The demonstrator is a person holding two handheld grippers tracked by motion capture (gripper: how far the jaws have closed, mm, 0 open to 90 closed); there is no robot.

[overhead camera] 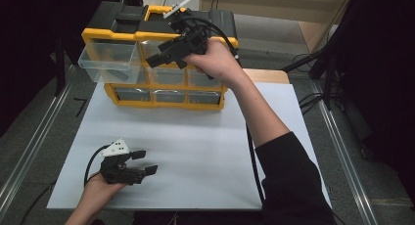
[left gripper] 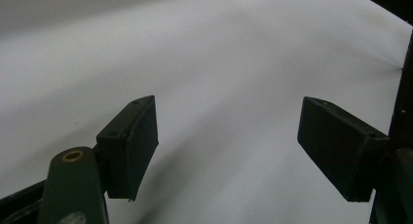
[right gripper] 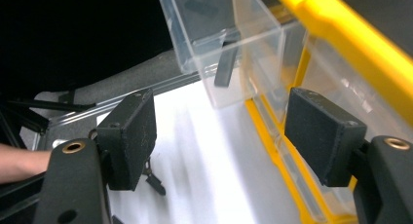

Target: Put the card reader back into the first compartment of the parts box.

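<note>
High view: right gripper (overhead camera: pixel 157 58), jaws spread and empty, beside the pulled-out clear plastic drawer (overhead camera: pixel 108 62) of the yellow-framed organiser cabinet (overhead camera: pixel 161 36); left gripper (overhead camera: pixel 145 162) rests spread on the white board (overhead camera: pixel 205 146).

Left gripper view: jaws wide apart over the white board (left gripper: pixel 219 53).

Right gripper view: jaws apart, the clear plastic drawer (right gripper: pixel 219 44) ahead holding a small dark piece (right gripper: pixel 224 68).

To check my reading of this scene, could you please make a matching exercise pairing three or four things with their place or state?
Things:
1. clear plastic drawer
2. yellow and black drawer cabinet
3. left gripper
4. right gripper

Places or states:
A. jaws open, low over the white sheet
B. stands at the sheet's far edge
C. pulled out at the cabinet's upper left
D. jaws open, raised before the cabinet's top row

Pairs: 1-C, 2-B, 3-A, 4-D
</note>
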